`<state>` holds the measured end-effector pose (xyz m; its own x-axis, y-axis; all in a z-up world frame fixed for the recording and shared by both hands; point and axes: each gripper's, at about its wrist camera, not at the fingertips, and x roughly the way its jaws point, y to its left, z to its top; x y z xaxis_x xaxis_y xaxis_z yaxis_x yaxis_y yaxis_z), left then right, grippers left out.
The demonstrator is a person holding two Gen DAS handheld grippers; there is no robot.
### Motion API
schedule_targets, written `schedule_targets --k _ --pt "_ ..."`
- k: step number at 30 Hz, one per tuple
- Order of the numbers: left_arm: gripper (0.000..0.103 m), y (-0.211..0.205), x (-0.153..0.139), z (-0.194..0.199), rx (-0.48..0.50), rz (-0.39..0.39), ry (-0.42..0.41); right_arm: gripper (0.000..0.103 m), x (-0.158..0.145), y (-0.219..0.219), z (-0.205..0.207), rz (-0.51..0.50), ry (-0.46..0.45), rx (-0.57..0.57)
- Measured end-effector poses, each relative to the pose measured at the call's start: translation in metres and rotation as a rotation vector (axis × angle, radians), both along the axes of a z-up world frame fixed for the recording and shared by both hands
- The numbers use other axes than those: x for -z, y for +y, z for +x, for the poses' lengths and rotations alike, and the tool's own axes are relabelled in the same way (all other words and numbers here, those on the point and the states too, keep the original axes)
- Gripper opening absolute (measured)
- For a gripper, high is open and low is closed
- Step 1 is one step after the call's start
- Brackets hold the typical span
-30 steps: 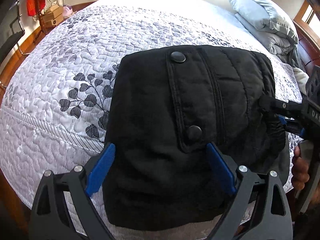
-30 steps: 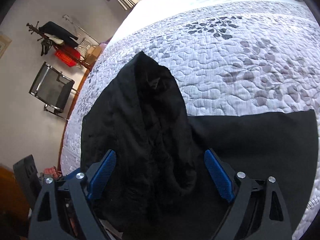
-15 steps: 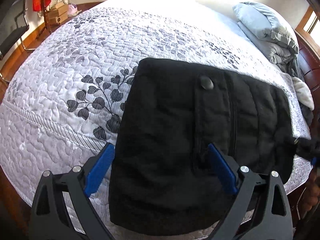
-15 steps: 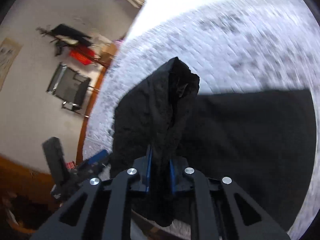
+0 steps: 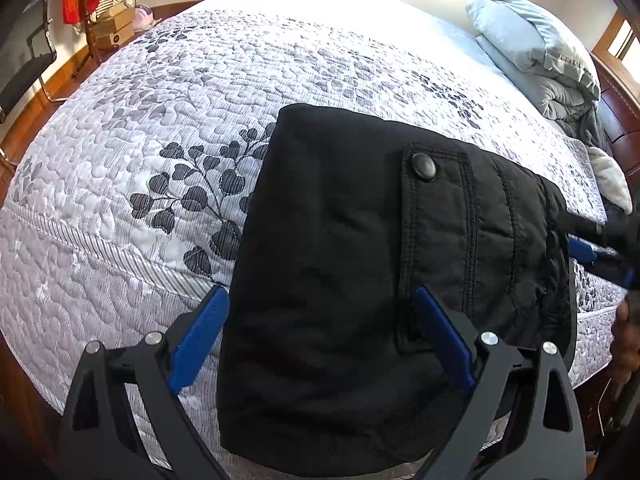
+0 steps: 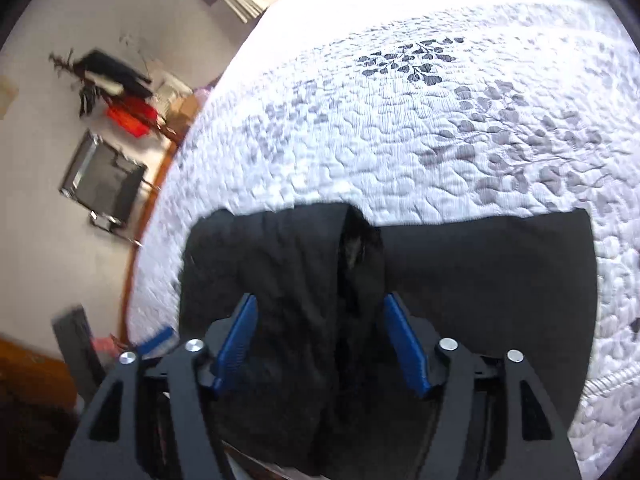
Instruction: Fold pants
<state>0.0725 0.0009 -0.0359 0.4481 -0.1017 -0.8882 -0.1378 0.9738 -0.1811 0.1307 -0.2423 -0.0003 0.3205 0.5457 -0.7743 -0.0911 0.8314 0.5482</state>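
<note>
Half a sec ago the right tongs (image 6: pixel 320 344) were pinched shut on a bunched bit of the pants (image 5: pixel 360 280); now they're spread apart w/ the blue pads (image 6: pixel 404 344) on each side of that bunch. It isn't clear if the pads touch the cloth.

Left tongs (image 5: pixel 320 340) are spread wide too, same as before, w/ nothing pinched. Their blue pads (image 5: pixel 200 332) sit over the near part of the pants.

Pants are black & lie folded on the bed (image 5: pixel 160 128), near its front edge & toward the right side. A flap w/ a round snap button (image 5: pixel 424 166) faces up. In the right view a lumpy ridge of the cloth (image 6: pixel 352 248) runs up the middle, flat black cloth on both sides.

Bed has a white quilt w/ gray leaf shapes. A pale blue pillow & folded blanket (image 5: pixel 536 52) sit far back on the right. A chair (image 6: pixel 104 176) & a red bag (image 6: pixel 132 116) are by the wall, off the bed. Right view is a bit blurry.
</note>
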Motion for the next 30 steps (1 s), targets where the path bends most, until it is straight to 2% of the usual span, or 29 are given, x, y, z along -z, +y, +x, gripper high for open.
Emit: schedule_targets --k 5,6,7,9,11,12,13,15,18,22,30 --pt "0.094 0.002 -0.001 -0.001 0.002 -0.006 0.005 0.068 0.022 0.002 0.016 0.057 0.066 -0.003" --pt "0.094 0.002 0.0 -0.001 0.001 -0.007 0.006 0.065 0.027 0.004 0.017 0.071 0.075 -0.002" --pt "0.094 0.003 0.0 -0.001 0.0 -0.008 0.007 0.056 0.031 0.008 0.019 0.091 0.084 -0.006" --pt "0.094 0.004 0.001 -0.001 -0.007 -0.013 0.013 0.05 0.037 0.007 0.018 0.124 0.093 -0.01" --pt "0.094 0.005 0.001 -0.002 -0.009 -0.021 0.016 0.035 0.038 0.007 0.017 0.143 0.089 -0.021" --pt "0.094 0.005 0.001 -0.002 -0.011 -0.018 0.015 0.019 0.038 0.006 0.015 0.166 0.087 -0.025" --pt "0.094 0.005 0.0 -0.003 -0.013 -0.01 0.015 0.014 0.037 0.002 0.013 0.184 0.081 -0.016" --pt "0.094 0.005 -0.001 -0.003 -0.015 -0.008 0.015 0.011 0.029 0.001 0.008 0.19 0.051 -0.028" --pt "0.094 0.003 -0.006 -0.004 -0.015 -0.009 0.005 0.009 0.013 0.007 0.0 0.148 0.002 -0.052" --pt "0.094 -0.003 -0.016 -0.004 -0.001 0.0 -0.017 0.008 -0.007 0.0 -0.011 0.217 -0.01 -0.035" --pt "0.094 -0.017 -0.037 -0.006 0.034 -0.003 -0.062 0.007 -0.045 -0.024 -0.03 0.291 -0.021 -0.004"
